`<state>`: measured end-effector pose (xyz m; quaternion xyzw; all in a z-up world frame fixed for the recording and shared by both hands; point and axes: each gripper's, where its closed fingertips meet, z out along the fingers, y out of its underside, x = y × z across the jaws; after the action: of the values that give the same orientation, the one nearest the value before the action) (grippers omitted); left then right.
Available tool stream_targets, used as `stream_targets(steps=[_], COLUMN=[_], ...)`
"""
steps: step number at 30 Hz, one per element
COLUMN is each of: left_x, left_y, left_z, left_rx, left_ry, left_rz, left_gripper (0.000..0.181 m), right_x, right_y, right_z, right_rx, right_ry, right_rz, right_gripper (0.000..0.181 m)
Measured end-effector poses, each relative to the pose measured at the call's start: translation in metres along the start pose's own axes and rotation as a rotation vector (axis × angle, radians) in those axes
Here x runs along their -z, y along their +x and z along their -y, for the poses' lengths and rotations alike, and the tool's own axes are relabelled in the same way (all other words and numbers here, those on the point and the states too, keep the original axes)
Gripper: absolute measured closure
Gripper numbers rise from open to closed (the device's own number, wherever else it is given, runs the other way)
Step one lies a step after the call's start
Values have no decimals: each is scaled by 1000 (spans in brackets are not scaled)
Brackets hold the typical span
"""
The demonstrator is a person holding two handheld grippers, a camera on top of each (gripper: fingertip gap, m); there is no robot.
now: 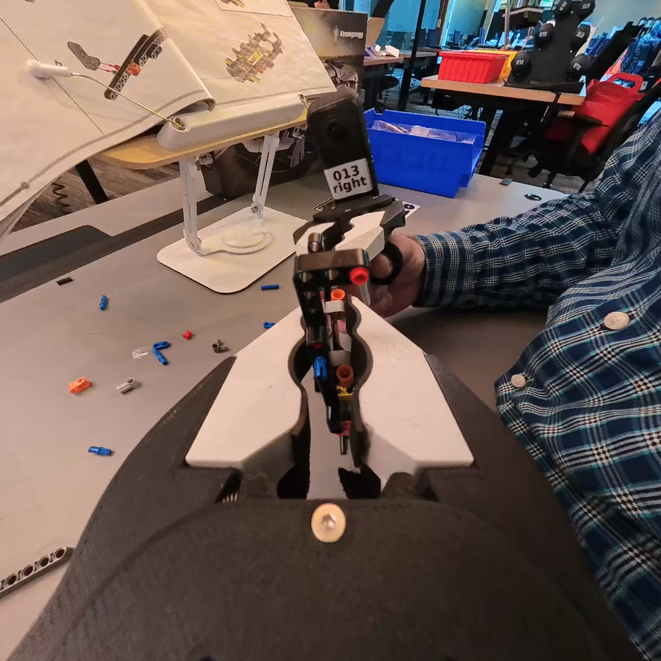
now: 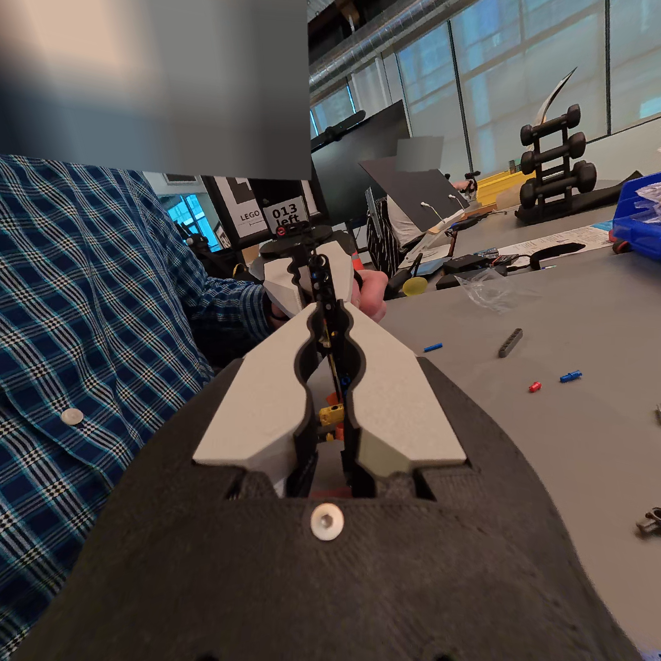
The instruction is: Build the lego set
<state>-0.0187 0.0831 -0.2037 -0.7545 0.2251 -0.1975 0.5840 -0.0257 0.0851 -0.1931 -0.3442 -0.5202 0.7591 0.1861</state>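
A black lego beam assembly (image 1: 318, 322) with red, orange, blue and yellow pins is held in the air between both grippers. My left gripper (image 1: 327, 307) is shut on its lower length, white fingers (image 1: 257, 393) on either side. The right gripper (image 1: 336, 246) meets it from the far side at the L-shaped top, which carries a red pin (image 1: 358, 275). In the right wrist view my right gripper (image 2: 327, 304) is shut on the same assembly (image 2: 323, 286). The left gripper (image 2: 307, 282) clasps its far end.
Loose pieces lie on the grey table (image 1: 53, 411): blue pins (image 1: 103, 302), an orange piece (image 1: 79, 385), a grey connector (image 1: 127, 385), a grey beam (image 2: 510, 342). An instruction booklet (image 1: 221, 71) rests on a white stand (image 1: 221, 257). A blue bin (image 1: 425, 153) stands behind it. A plaid sleeve (image 1: 536, 250) is at the right. Less than 4 cm separates the two grippers' tips. Both grippers' tips are roughly 25 cm from the grey connector (image 1: 127, 385).
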Motion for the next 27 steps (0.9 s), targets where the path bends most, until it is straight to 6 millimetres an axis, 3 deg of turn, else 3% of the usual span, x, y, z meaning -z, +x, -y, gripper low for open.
stream_targets(steps=[10,27], left_x=[0,16], left_y=[5,13], left_z=[-5,-14], left_rx=[-34,-61], left_ry=[-10,59], left_rz=[-35,-174], left_gripper=[167,168], right_x=[1,-18], right_y=[-5,-14], right_z=[-5,-14], right_rx=[10,210], right_ry=[-9,-143], right_rz=[25,-85], right_gripper=[177,177])
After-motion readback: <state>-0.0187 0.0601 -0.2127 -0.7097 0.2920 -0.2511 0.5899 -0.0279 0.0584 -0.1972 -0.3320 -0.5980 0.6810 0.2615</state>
